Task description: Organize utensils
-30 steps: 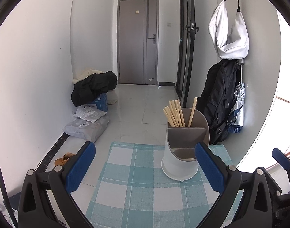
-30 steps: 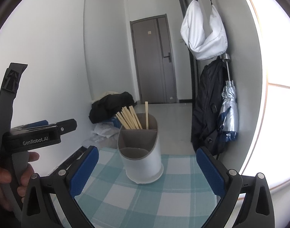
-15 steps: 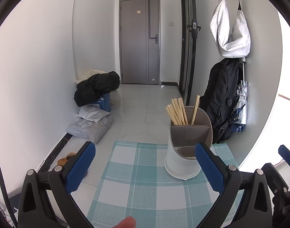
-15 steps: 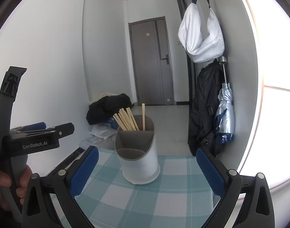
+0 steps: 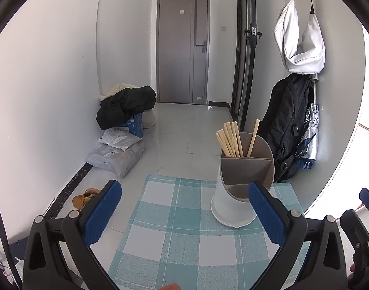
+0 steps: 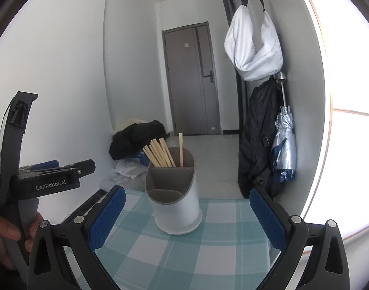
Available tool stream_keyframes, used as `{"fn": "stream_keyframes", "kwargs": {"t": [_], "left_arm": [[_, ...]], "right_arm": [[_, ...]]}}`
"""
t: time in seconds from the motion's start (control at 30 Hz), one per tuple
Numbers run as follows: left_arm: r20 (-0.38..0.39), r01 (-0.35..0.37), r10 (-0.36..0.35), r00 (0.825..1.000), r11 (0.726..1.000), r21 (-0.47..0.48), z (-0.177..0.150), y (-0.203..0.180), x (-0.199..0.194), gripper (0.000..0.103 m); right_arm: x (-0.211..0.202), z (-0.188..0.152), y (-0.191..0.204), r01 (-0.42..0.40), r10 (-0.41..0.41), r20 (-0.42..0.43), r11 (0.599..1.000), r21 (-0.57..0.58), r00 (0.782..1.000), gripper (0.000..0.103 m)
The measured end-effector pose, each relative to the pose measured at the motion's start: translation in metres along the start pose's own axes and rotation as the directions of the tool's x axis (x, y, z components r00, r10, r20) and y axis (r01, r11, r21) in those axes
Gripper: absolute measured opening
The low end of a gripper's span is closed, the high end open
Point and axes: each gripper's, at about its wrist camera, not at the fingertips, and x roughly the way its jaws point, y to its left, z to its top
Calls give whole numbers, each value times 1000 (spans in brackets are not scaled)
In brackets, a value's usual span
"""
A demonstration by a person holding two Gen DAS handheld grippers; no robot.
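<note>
Slightly nearer now, the holder (image 5: pixel 242 181) with chopsticks (image 5: pixel 229 140) stands at one o'clock; both grippers, left (image 5: pixel 184 213) and right (image 6: pixel 185 216), gape empty; backpack (image 5: pixel 285 125) at two.

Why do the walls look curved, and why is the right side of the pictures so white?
Both views come through fisheye lenses, so straight lines bow: the door frame leans in the right wrist view. The white patch is a bright window, washed out to blank glare in the right wrist view and at the left wrist view's right edge. The utensil holder and chopsticks stay sharp.
</note>
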Motion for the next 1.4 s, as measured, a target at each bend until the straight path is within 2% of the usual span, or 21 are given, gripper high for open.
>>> {"fn": "stream_keyframes", "kwargs": {"t": [1.1,1.4], "left_arm": [[3,-7,7,1000,1000,9,-1,-3,1,102],[-20,1,-1,1000,1000,-9,-1,1,3,102]], "right_arm": [[1,-2,3,0,0,-4,1000,-8,1000,103],[1,-2,3,2,-3,-8,1000,-11,1000,103]]}}
